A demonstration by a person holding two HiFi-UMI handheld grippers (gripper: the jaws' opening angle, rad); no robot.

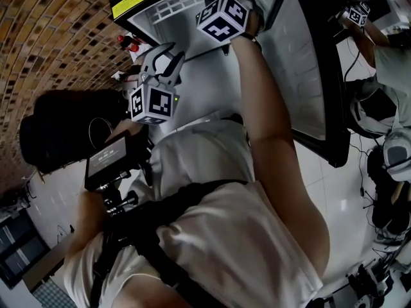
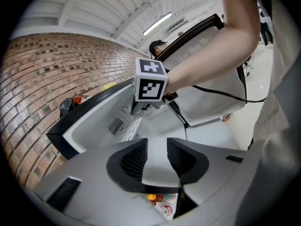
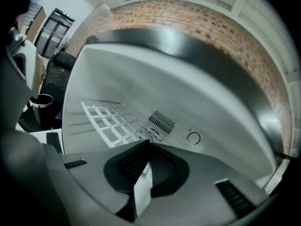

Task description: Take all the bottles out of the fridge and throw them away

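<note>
The fridge [image 1: 154,15] stood open, and its door [image 1: 305,63] swung out to the right side. A person leaned over it with a gripper in each hand.

The right gripper [image 3: 149,144] was reaching into the fridge. Its jaws were squeezed tight together, and nothing was between them. Just past them was the white back wall. A wire shelf [image 3: 106,121] lay on the left. A little vent [image 3: 162,121] and a round knob [image 3: 193,137] were on the wall beside it.

The left gripper [image 2: 156,142] was held outside the fridge, near its front edge. Its jaws stood apart, and I could see nothing held in the gap.

Some bottles [image 1: 127,42] with red caps were outside the fridge, by its left edge and close to the brick wall [image 1: 51,31]. I could not tell what they stood on. Under the left gripper's jaws a few small coloured things [image 2: 160,200] peeked out. One had an orange cap, and the others had red and white labels. Too little of them showed to say what they were lying in.

A black chair [image 1: 64,127] sat on the left, near the person. Another person [image 1: 392,63] was at the top right, well apart from the fridge.
</note>
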